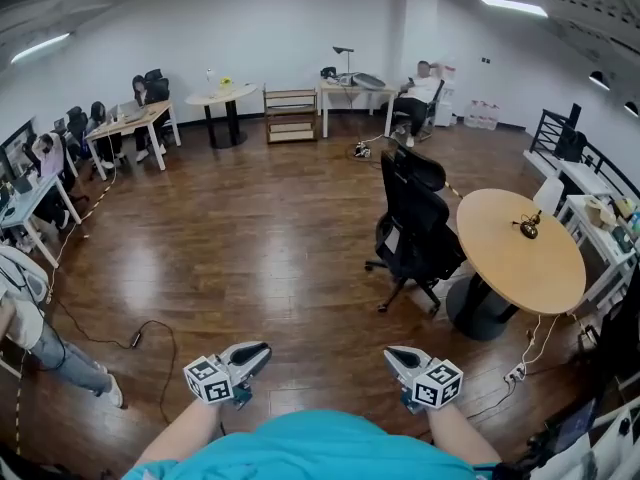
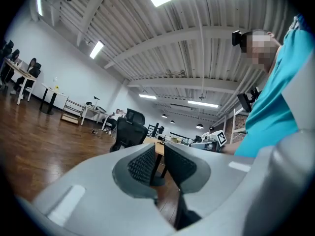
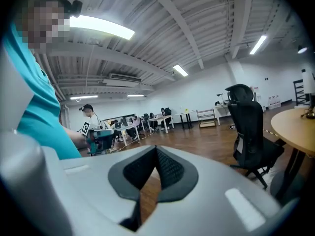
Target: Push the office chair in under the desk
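The black office chair (image 1: 415,223) stands on the wood floor, its back turned to me, beside the round wooden desk (image 1: 520,248). It is pulled out from the desk's left edge. Both grippers hang low by my body, well short of the chair. My left gripper (image 1: 255,353) (image 2: 158,151) shows a narrow slit between its pads with nothing in it; the chair (image 2: 129,132) is far ahead of it. My right gripper (image 1: 400,356) (image 3: 156,151) has its tips together and is empty, with the chair (image 3: 248,127) and desk (image 3: 295,122) off to its right.
A dark cable (image 1: 140,338) snakes over the floor at left, near a standing person (image 1: 25,318). A power strip (image 1: 515,373) lies below the desk. People sit at desks (image 1: 130,118) at far left, and another person (image 1: 415,98) at the back. Shelving (image 1: 600,208) lines the right wall.
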The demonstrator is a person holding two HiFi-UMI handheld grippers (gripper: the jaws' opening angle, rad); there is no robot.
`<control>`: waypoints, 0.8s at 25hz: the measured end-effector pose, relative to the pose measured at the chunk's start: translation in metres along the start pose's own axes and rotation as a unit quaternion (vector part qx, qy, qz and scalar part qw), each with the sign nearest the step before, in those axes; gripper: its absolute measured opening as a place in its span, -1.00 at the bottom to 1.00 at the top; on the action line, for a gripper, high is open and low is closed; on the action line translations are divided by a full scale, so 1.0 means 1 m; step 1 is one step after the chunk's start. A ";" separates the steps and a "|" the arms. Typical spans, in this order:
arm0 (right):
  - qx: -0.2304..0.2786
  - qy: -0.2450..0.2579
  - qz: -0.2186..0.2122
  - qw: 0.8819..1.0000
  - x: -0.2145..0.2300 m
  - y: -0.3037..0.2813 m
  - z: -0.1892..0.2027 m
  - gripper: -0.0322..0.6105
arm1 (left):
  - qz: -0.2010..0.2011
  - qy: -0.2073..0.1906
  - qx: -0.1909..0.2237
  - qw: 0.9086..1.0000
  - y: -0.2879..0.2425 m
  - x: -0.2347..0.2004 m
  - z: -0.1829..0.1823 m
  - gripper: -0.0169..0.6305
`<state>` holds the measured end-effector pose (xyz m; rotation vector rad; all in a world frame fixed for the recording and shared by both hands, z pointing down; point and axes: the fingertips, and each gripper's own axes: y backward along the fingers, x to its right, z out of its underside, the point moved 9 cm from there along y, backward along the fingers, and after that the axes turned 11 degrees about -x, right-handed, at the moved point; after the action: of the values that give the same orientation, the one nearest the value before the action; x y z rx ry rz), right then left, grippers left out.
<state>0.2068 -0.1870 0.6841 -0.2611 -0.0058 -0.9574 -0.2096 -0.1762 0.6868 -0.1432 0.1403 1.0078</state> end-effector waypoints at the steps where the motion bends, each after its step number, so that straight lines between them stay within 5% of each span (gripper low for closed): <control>1: 0.001 -0.003 0.000 1.000 -0.025 -0.010 0.004 -0.90 | 0.002 -0.003 -0.001 1.000 0.027 0.004 0.004 -0.75; 9: -0.022 -0.002 -0.001 1.000 -0.186 -0.038 0.014 -0.90 | 0.004 0.007 -0.012 1.000 0.181 0.042 0.030 -0.75; 20: -0.011 0.021 0.004 1.000 -0.286 0.059 0.016 -0.90 | 0.005 -0.001 0.001 1.000 0.238 0.168 0.048 -0.75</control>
<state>0.0911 0.0797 0.6526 -0.2608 0.0435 -0.9553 -0.3205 0.0969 0.6903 -0.1402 0.1403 1.0171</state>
